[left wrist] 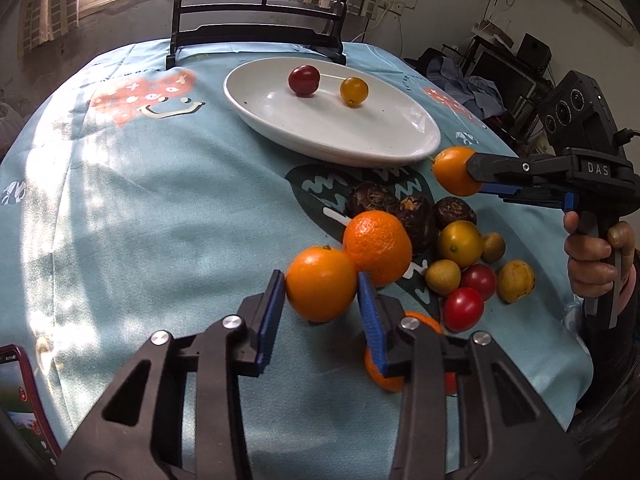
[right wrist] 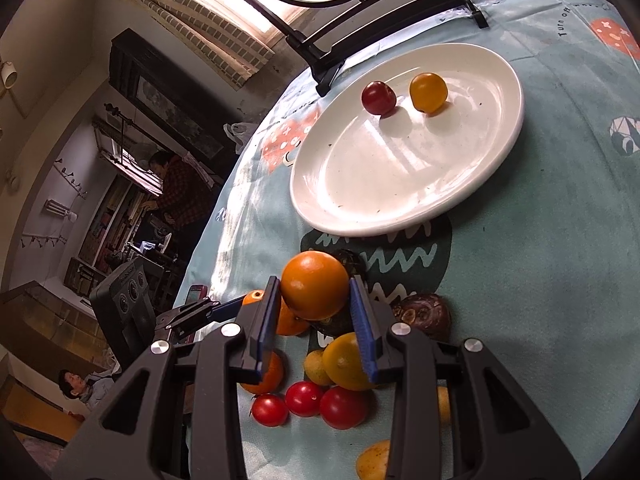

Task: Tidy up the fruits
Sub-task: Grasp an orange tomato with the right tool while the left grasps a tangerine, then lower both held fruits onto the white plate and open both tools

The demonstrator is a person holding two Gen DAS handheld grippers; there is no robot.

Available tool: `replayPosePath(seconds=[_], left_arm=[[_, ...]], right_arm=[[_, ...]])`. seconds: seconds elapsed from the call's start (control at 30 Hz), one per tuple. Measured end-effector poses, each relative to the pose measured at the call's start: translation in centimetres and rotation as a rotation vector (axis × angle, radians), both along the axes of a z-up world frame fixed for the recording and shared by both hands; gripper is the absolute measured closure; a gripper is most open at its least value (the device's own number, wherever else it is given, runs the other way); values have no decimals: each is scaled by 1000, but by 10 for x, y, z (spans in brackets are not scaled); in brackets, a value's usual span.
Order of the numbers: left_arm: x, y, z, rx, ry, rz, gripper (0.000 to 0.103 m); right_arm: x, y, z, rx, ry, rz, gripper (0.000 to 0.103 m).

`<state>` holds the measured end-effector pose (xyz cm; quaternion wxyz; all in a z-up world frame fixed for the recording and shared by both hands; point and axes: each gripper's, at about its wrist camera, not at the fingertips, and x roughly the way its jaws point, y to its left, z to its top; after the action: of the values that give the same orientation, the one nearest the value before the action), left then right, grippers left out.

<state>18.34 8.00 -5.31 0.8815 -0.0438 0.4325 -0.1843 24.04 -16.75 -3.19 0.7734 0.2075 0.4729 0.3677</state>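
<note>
Oranges: left view, the left hand-held gripper [left wrist: 320, 300] clenches one orange [left wrist: 320, 283] near the plate [left wrist: 400, 136]. Right view, the right hand-held gripper [right wrist: 314, 312] grips another orange [right wrist: 314, 284] near the plate [right wrist: 500, 128].

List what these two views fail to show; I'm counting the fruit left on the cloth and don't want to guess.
- Left wrist view: an orange fruit sits mostly behind the left claw, so its full shape is hidden.
- Right wrist view: a yellow fruit is cut off by the bottom edge and the right claw.
- Right wrist view: dark round fruits are partly hidden behind the held orange, so their count is uncertain.
</note>
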Motion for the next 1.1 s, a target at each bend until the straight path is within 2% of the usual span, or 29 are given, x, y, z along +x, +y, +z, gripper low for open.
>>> replayPosePath(seconds=[0.27, 0.4, 0.53, 0.63, 0.73, 0.87, 1.03, 1.07, 1.1], left_arm=[[-3, 2, 2, -15, -4, 19, 65], [-3, 7, 11, -45, -26, 42, 65], [12, 7, 38, -65, -91, 77, 65], [43, -3, 59, -76, -125, 100, 65], [79, -18, 66, -37, -132, 118, 65], [121, -36, 51, 22, -73, 143, 65], [139, -47, 37, 97, -33, 168, 65], [139, -48, 37, 109, -34, 174, 64], [137, -49, 38, 123, -41, 177, 55]], right_arm=[[-1, 0, 1, 3, -12, 4, 67], [-4, 2, 7, 14, -48, 10, 67], [0, 2, 23, -8, -151, -39, 67], [13, 3, 32, -104, -252, -117, 68], [38, 3, 28, -190, -268, -172, 68], [66, 3, 15, -229, -235, -187, 68], [81, 6, 5, -263, -216, -179, 67], [82, 6, 4, -266, -213, -179, 62], [81, 5, 4, -264, -213, -180, 55]])
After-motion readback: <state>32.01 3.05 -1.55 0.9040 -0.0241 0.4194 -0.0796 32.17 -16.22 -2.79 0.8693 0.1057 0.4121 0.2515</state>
